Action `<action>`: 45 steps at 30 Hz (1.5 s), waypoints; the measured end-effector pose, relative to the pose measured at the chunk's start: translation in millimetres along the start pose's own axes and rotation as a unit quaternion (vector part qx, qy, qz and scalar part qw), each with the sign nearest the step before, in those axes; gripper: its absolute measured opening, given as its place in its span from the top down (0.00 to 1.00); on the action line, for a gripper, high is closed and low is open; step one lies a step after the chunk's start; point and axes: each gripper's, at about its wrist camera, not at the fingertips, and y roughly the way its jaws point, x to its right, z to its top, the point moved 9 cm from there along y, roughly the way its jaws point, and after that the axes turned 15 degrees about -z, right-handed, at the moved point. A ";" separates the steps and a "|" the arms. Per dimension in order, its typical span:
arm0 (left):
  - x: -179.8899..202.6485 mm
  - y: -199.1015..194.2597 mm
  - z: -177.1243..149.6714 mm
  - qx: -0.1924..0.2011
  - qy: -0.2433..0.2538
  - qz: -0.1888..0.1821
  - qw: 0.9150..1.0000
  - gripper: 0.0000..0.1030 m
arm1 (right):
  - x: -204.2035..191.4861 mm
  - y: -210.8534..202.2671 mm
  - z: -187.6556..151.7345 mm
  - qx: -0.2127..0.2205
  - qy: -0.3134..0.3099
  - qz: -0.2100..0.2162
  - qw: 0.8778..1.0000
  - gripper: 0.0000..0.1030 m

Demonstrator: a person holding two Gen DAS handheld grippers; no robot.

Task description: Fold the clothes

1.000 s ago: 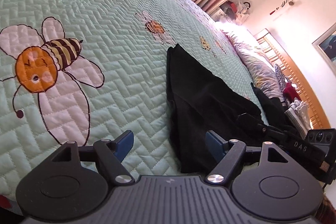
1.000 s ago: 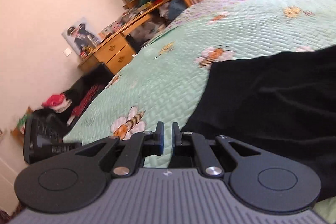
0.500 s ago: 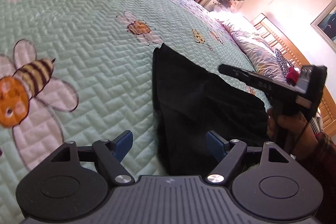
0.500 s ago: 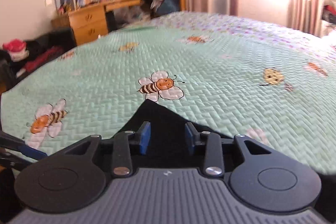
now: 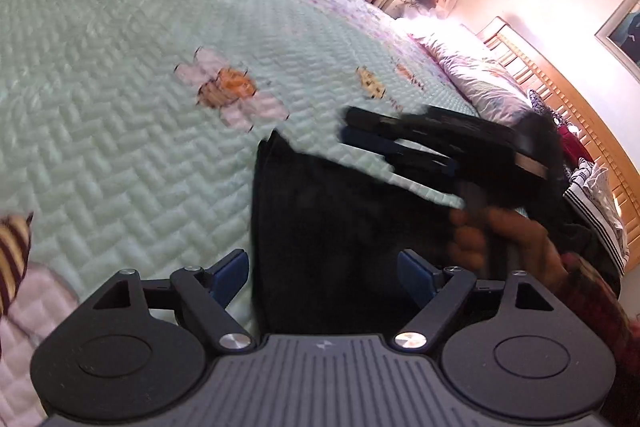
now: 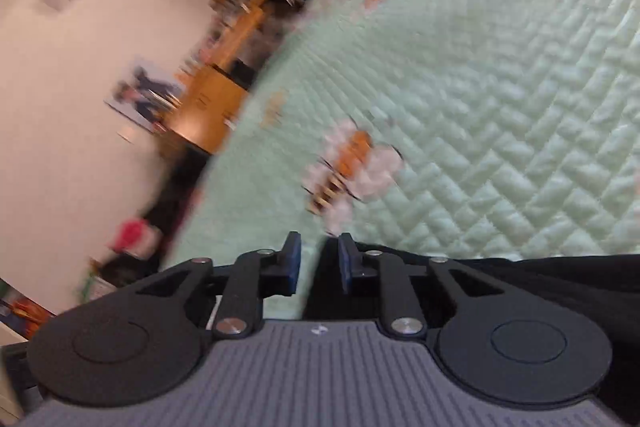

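— Since a second ago, what has changed on the bed?

— Both grippers have swung sideways over the mint bedspread (image 5: 120, 131). From the left wrist view, the right gripper (image 5: 360, 135) now crosses above the black garment (image 5: 320, 227), and the person's hand (image 5: 500, 243) on its handle is smeared by motion.

— And the jaws?

— On the left gripper (image 5: 322, 277) they stand wide and are opening further, the garment's left edge lying on the bedspread below the gap, with neither pad pressing it. The right gripper's jaws are narrow and closing; its own camera shows a dark fold between the blue pads, but whether they pinch it cannot be told.

— What stays hard to read?

— Blur, mostly. The bee print (image 6: 352, 167) is streaked, the wooden desk (image 6: 212, 95) and shelves beyond the bed's edge are a smudge, and the garment's near end is cut off behind the gripper bodies. Pillows (image 5: 472, 75) by the headboard wash out in window glare.
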 end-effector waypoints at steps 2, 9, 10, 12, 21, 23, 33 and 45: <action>7.6 12.0 12.0 -0.001 0.010 -0.005 1.000 0.18 | 3.0 -51.8 7.4 0.046 -0.006 0.000 0.999 0.67; 1.9 102.8 34.2 -0.052 0.032 0.027 0.998 0.14 | 74.4 -177.9 -8.6 0.113 0.004 -0.070 0.991 0.51; -8.2 114.5 34.2 -0.063 0.027 0.040 0.997 0.17 | 92.0 -180.7 -14.2 0.107 0.017 -0.089 0.990 0.51; -27.0 128.6 33.9 -0.073 0.010 0.055 0.996 0.19 | 141.2 -164.1 -18.1 0.075 0.045 -0.148 0.985 0.64; -29.4 126.4 40.2 -0.068 -0.003 0.056 0.996 0.23 | 168.9 -155.4 7.7 0.079 0.073 -0.177 0.978 0.80; -28.6 127.6 40.4 -0.067 0.001 0.062 0.996 0.23 | 155.4 -167.6 6.4 0.092 0.066 -0.151 0.982 0.73; 16.3 106.0 29.0 -0.059 0.018 0.037 0.997 0.20 | 182.7 -236.8 0.2 0.165 0.115 -0.111 0.973 0.65; 25.9 186.6 29.0 -0.056 -0.064 -0.013 0.996 0.15 | 186.9 -110.0 13.0 0.023 0.139 -0.155 0.978 0.91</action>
